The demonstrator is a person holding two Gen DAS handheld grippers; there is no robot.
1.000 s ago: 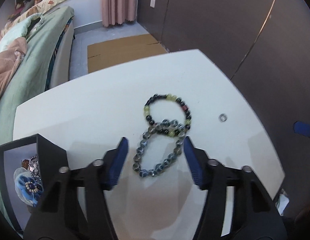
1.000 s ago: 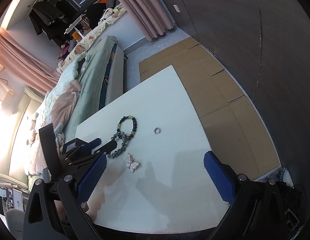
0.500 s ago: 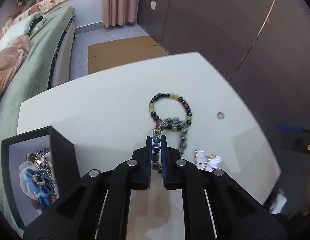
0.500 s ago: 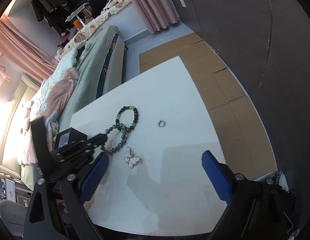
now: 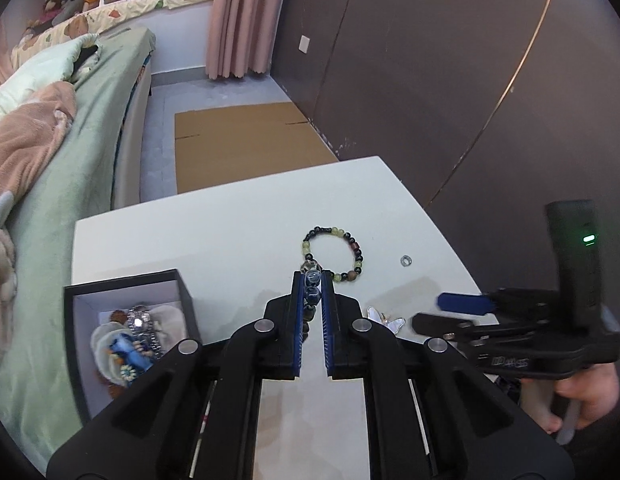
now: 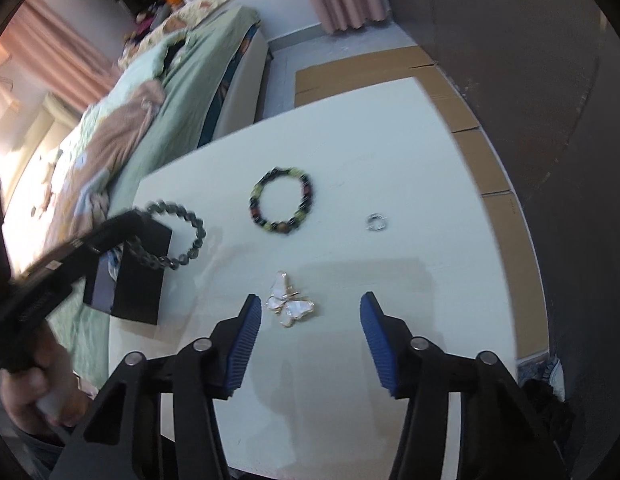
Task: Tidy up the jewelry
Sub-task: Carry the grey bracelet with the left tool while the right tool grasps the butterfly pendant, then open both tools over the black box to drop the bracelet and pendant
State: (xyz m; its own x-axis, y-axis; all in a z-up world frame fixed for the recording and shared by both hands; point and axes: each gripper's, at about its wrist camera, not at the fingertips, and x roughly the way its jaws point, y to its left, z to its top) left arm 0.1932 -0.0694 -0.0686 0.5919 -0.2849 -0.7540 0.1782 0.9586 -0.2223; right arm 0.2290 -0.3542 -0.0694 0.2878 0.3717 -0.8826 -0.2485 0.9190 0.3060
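Note:
My left gripper [image 5: 313, 280] is shut on a grey-blue bead bracelet [image 5: 312, 286]. The bracelet [image 6: 197, 236] hangs off the table, over the edge of the black jewelry box [image 6: 141, 280]. A green-and-black bead bracelet [image 6: 283, 226] lies flat on the white table [image 6: 390, 140], with a small silver ring [image 6: 376, 223] to its right. My right gripper [image 6: 310, 308] hovers low over a white butterfly pendant [image 6: 289, 306]. Its jaws are closing, and the pendant lies just ahead between the fingers with neither pad touching it.
The jewelry box [image 5: 185, 304] holds several pieces and sits at the table's left edge. A bed [image 5: 69, 160] with a green cover runs along the left. Flat cardboard [image 5: 245, 140] lies on the floor beyond the table. A dark wall [image 5: 470, 80] closes the right side.
The left gripper shut on the grey-blue bracelet, lifted it clear of the green-and-black one and carried it toward the box. The right gripper came down over the butterfly pendant and its jaws narrowed.

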